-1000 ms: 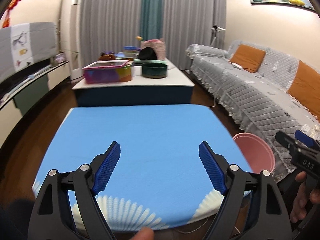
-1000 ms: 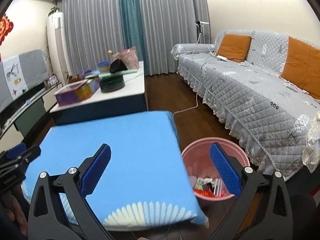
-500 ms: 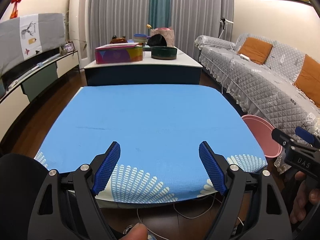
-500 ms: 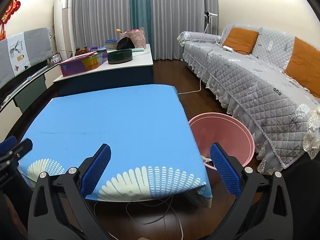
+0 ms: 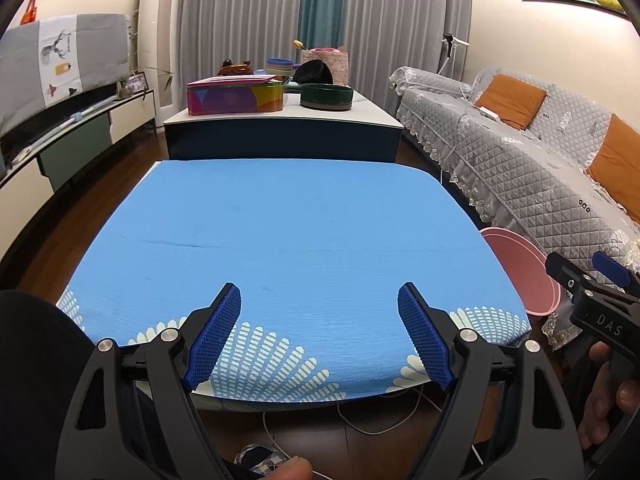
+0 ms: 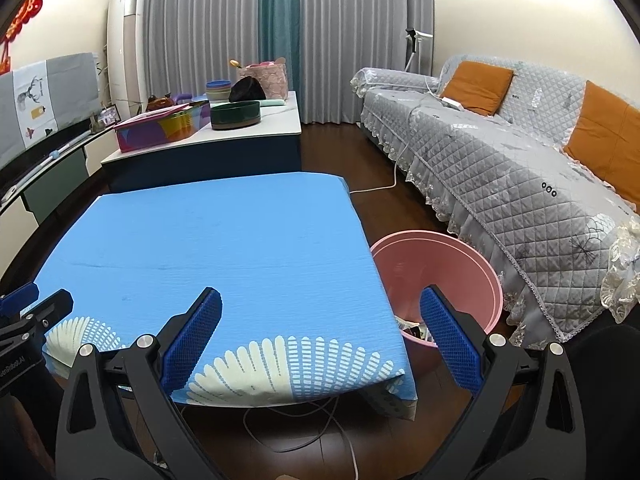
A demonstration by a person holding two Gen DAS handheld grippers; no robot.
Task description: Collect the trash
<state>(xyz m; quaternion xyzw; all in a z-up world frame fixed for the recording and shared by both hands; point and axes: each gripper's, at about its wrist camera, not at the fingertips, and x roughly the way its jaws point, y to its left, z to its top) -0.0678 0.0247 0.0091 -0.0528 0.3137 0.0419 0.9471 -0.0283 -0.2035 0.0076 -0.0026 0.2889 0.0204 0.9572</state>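
Sitting at lower right of the right wrist view, the bin (image 6: pixel 444 264) holds trash (image 6: pixel 412 326) beside the blue table (image 6: pixel 224 240). Both the left gripper (image 5: pixel 320 336) and right gripper (image 6: pixel 320 336) gape wide, empty, over the table's near edge.

Even warm indoor light from overhead, sharp focus throughout, no motion blur, strong fisheye bowing of the grey pleated curtains (image 5: pixel 248 28) at top, black vignette in frame corners, dim shadow under the bright blue cloth-covered table (image 6: pixel 224 240) at bottom.
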